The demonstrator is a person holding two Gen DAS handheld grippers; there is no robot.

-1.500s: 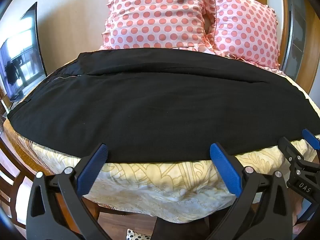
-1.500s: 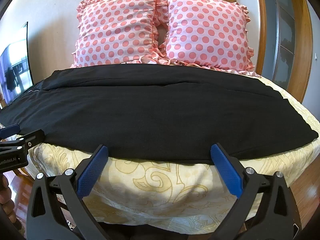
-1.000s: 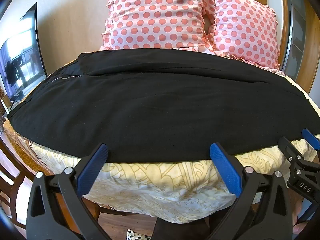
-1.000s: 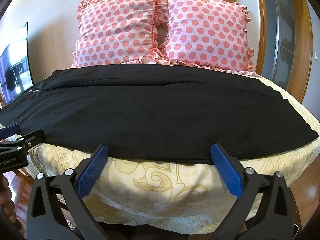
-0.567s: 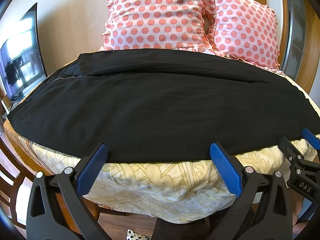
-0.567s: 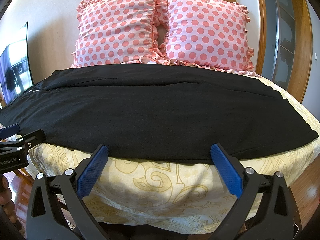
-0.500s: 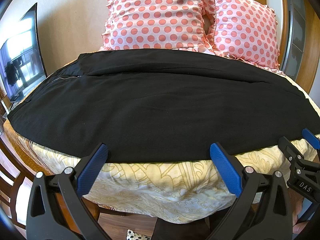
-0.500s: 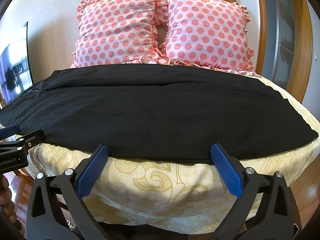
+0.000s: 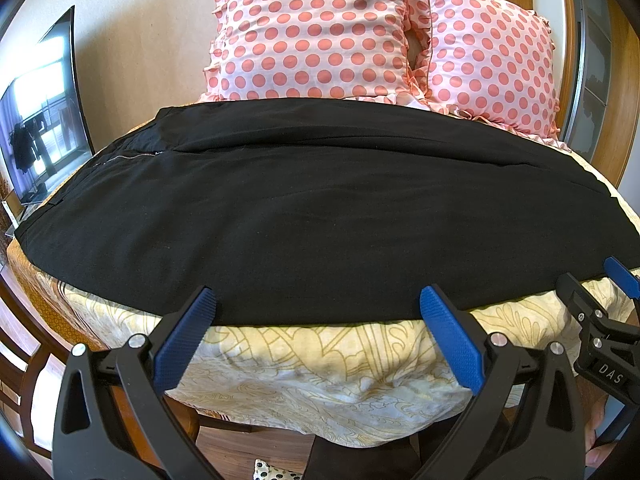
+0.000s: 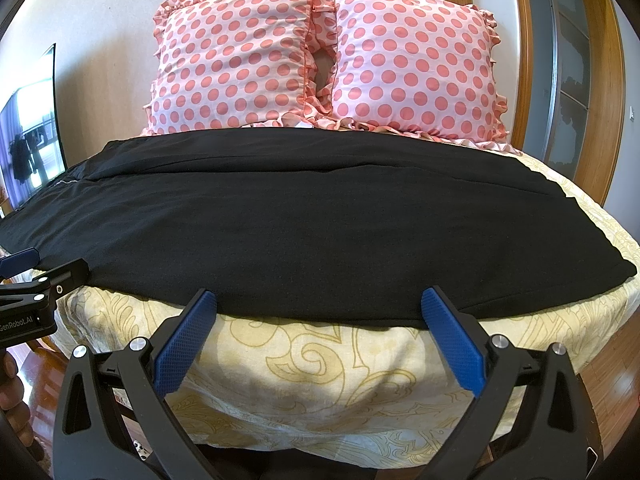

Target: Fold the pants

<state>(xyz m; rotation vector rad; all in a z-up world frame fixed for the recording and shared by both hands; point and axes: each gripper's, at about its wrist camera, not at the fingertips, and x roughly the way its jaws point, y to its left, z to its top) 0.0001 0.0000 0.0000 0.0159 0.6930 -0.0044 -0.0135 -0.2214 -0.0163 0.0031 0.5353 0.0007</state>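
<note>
Fingers of the left gripper stand wide apart with nothing between them, their blue pads reaching up to the near hem of the black pants. Whether the tips touch the cloth cannot be told. Just beyond the fingers, the pants lie spread flat across the bed, which wears a cream cover with a gold pattern. The waistband end, with a short zipper, lies far to the left of these fingers, and the leg ends run off to the right. Past the pants, 2 pink polka-dot pillows lean against the wall at the head of the bed. A dark screen stands on the left.

On the right gripper, the fingers are spread just as wide and are empty, their tips at the same near hem, further along toward the leg ends. Each gripper shows in the other's view: the right one at the right edge of the left view, the left one at the left edge of the right view, both just beside the bed's front edge. A hand shows at the lower left of the right view.
</note>
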